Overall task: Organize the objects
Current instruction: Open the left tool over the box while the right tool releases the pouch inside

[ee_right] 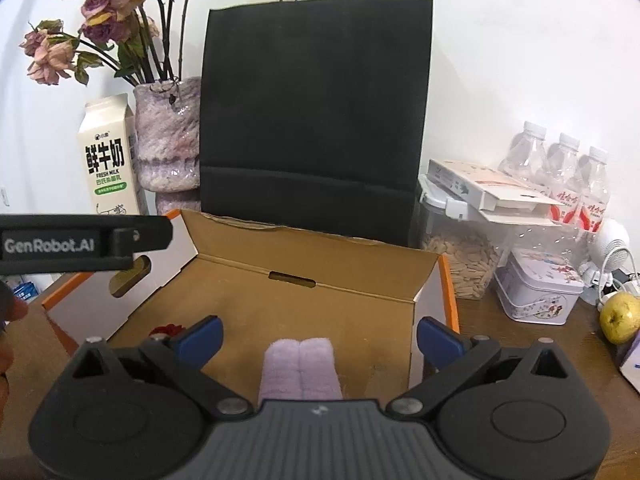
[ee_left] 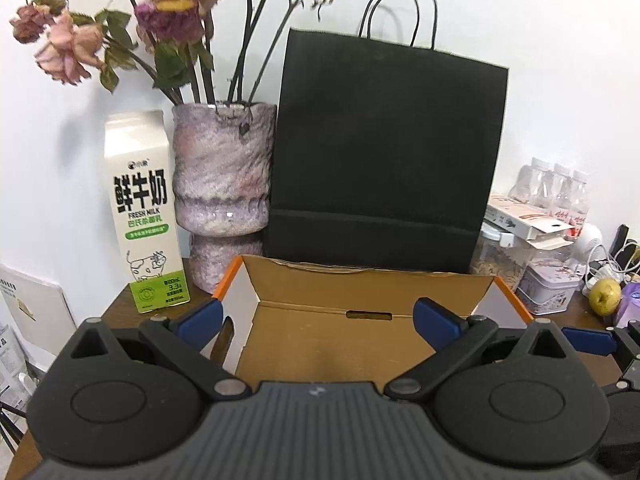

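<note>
An open cardboard box (ee_left: 336,332) (ee_right: 320,304) with orange edges sits on the wooden table in front of both grippers. A folded lilac towel (ee_right: 300,372) lies inside it, near its front, straight below my right gripper (ee_right: 318,338), which is open and empty above it. A small red thing (ee_right: 170,329) shows by the right gripper's left finger. My left gripper (ee_left: 318,318) is open and empty over the box's left part. Its body shows at the left of the right wrist view (ee_right: 84,242).
A black paper bag (ee_left: 384,152) (ee_right: 316,120) stands behind the box. A milk carton (ee_left: 144,212) and a vase of dried roses (ee_left: 224,184) are at the left. At the right are a seed jar (ee_right: 460,264), a tin (ee_right: 540,288), water bottles (ee_right: 564,172) and a pear (ee_right: 622,316).
</note>
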